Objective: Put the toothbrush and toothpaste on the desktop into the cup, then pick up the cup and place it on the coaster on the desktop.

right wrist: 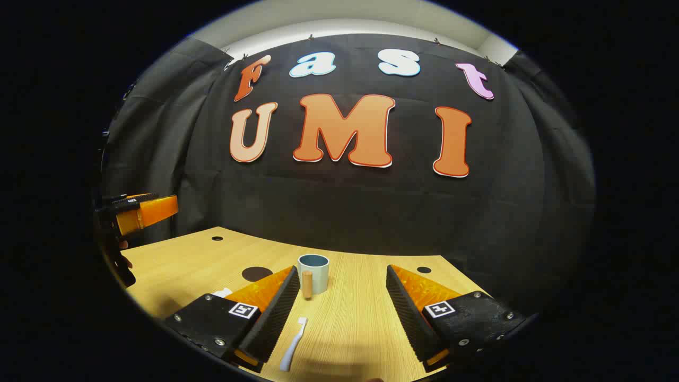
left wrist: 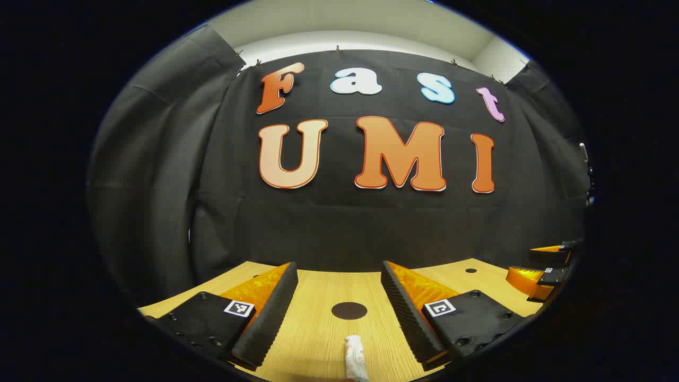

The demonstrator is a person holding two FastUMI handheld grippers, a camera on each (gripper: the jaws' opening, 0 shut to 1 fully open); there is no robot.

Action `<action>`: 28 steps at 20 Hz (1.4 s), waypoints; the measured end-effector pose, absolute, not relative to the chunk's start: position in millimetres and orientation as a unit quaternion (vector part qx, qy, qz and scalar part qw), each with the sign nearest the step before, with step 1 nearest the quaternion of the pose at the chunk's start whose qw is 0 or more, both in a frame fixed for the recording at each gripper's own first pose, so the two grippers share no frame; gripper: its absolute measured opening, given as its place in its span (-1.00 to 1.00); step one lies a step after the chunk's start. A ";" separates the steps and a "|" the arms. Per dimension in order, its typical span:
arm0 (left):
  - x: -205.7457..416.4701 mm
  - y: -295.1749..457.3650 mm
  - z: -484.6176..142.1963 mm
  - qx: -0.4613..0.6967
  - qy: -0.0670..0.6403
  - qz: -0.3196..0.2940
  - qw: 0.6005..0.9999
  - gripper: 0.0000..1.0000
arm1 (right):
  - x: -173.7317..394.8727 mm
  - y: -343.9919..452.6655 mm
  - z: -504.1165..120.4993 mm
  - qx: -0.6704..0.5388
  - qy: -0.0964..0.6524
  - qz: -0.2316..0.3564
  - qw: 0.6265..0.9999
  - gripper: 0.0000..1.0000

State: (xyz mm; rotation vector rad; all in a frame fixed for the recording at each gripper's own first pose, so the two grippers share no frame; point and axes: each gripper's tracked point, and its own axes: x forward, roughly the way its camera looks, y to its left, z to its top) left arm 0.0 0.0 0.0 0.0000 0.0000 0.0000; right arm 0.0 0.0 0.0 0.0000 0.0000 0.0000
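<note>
Hovering wide open and holding nothing, with the right gripper (right wrist: 339, 307) low over the pale wooden desktop (right wrist: 366, 323). Lying flat between the spread fingers, nearer the one on the view's left: the slim white plastic toothbrush (right wrist: 293, 337), pointing away toward the cup. Standing farther ahead: the small round grey-blue cup (right wrist: 313, 272), upright, mouth open, with a short tan wooden peg-like handle (right wrist: 306, 284) at its front. Best to slide a little left first, so the toothbrush sits in the middle of the gap. Then go down and pinch the thin handle near its middle, gently, so it does not flip or slip. Lift, tip it upright, and drop it in without bumping the light cup.

Also wide open and holding nothing: the left gripper (left wrist: 339, 310). Lying on the wood between its fingers, close to the camera: the white toothpaste tube with small orange marks (left wrist: 356, 359). Just beyond the tube: the flat dark round coaster (left wrist: 349, 310), bare. Probably wise to grab the tube across its thicker part, not the slippery end. Nothing in the cup yet, as far as can be seen, so the cup's trip to the coaster comes last.
</note>
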 end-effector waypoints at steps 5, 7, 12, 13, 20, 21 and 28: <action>2.4 -3.9 -5.8 -0.001 0.013 -0.002 1.000 1.00 | 2.6 8.5 -15.0 0.019 0.024 0.017 0.999 0.96; 2.9 -3.9 -9.2 -0.005 0.020 -0.005 1.000 1.00 | 4.2 10.9 -20.7 0.021 0.030 0.020 0.999 0.96; 5.4 -9.8 -20.9 -0.002 0.044 -0.019 0.999 1.00 | 5.8 15.2 -22.6 0.014 0.038 0.029 0.999 0.96; 5.4 -12.5 -24.5 0.000 0.052 -0.025 0.998 1.00 | 5.5 15.4 -22.9 0.011 0.041 0.033 0.999 0.96; 11.3 -28.0 -58.7 0.007 0.134 -0.062 0.989 1.00 | 10.1 14.3 -31.4 0.004 0.102 0.050 0.994 0.95; 13.1 -28.0 -67.6 0.007 0.153 -0.065 0.986 1.00 | 9.9 16.2 -34.7 0.005 0.112 0.055 0.992 0.95; 21.0 -28.9 -121.9 0.024 0.283 -0.085 0.955 1.00 | 13.7 24.9 -64.9 -0.011 0.214 0.080 0.973 0.93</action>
